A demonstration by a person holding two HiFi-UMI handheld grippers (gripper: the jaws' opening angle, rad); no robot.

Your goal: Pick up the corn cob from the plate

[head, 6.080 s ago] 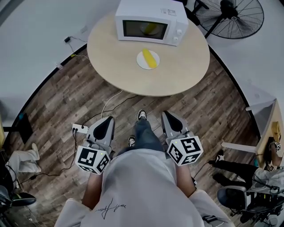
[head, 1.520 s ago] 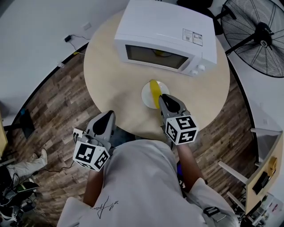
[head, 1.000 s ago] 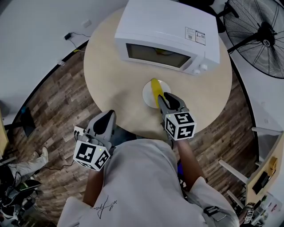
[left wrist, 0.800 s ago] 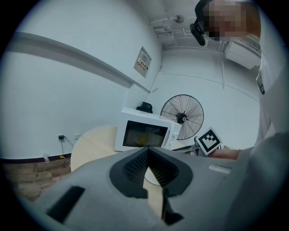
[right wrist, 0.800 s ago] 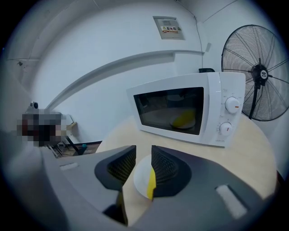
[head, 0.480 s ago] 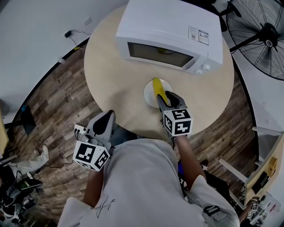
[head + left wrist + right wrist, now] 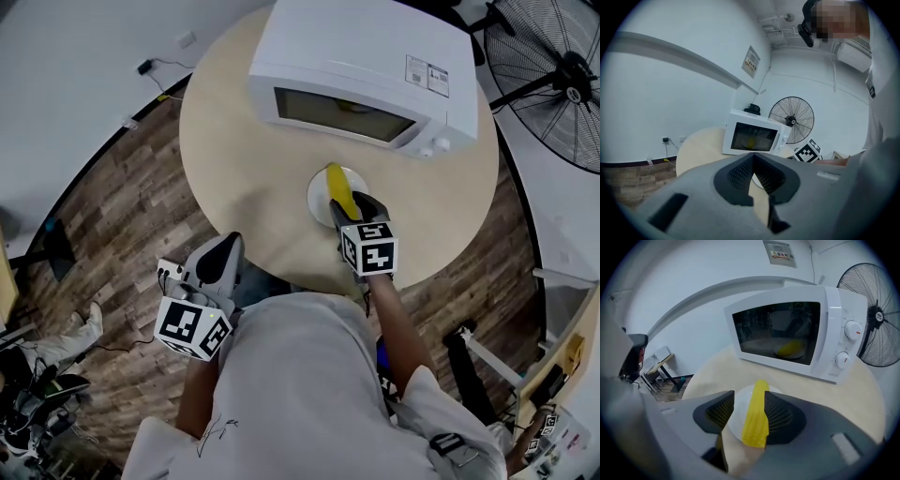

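Black ribbed pads of the right gripper (image 7: 750, 409) stand spread, having just been opening. The yellow corn cob (image 7: 756, 420) runs lengthwise between them, close against the right-hand pad and not pinched. The cob lies on a white plate (image 7: 738, 414) on the round beige counter (image 7: 234, 159), in front of a white microwave (image 7: 787, 333). The left gripper (image 7: 753, 161) hangs just off the counter's near edge, its jaws pressed together and empty.

The corn cob (image 7: 756, 416) in front of me has a rough, knobbly yellow surface with a matt finish. The plate (image 7: 741, 411) beneath it is smooth, glossy white. The table (image 7: 234, 159) top is pale, smooth, matt and wood-toned. The microwave (image 7: 361, 47) casing is smooth white, and its door is dark and glossy. The floor (image 7: 122, 216) shows wood-grain planks. My shirt (image 7: 291, 384) is matt grey cloth.
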